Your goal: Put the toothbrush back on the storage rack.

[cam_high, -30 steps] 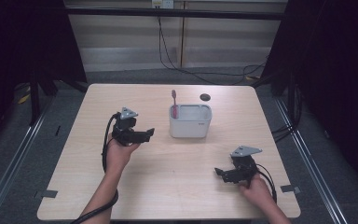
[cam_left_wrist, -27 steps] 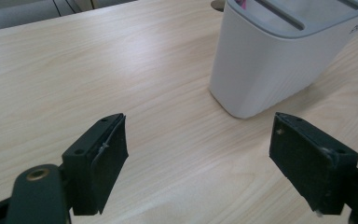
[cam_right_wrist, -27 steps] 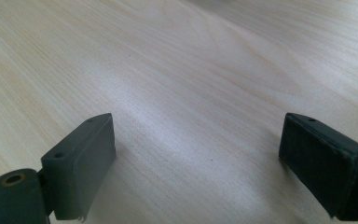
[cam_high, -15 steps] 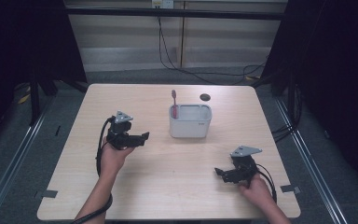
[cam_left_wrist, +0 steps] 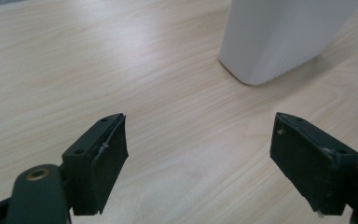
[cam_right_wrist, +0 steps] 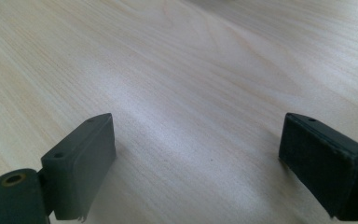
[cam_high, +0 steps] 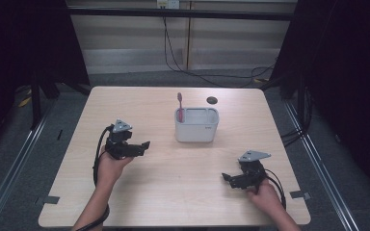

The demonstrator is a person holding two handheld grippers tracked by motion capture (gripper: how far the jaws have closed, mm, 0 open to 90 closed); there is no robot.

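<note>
left tool (cam_high: 143, 147) wide open, empty, beside white holder (cam_high: 197, 124) with pink toothbrush (cam_high: 179, 107); right tool (cam_high: 227, 177) wide open, empty, low over counter (cam_high: 173, 192).

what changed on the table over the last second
The left gripper drew back from the white plastic holder toward the table's near left, jaws open and empty. The right gripper stayed low at the near right, also open and empty. The holder, the pink toothbrush standing in it and the small dark disc kept their places.
</note>
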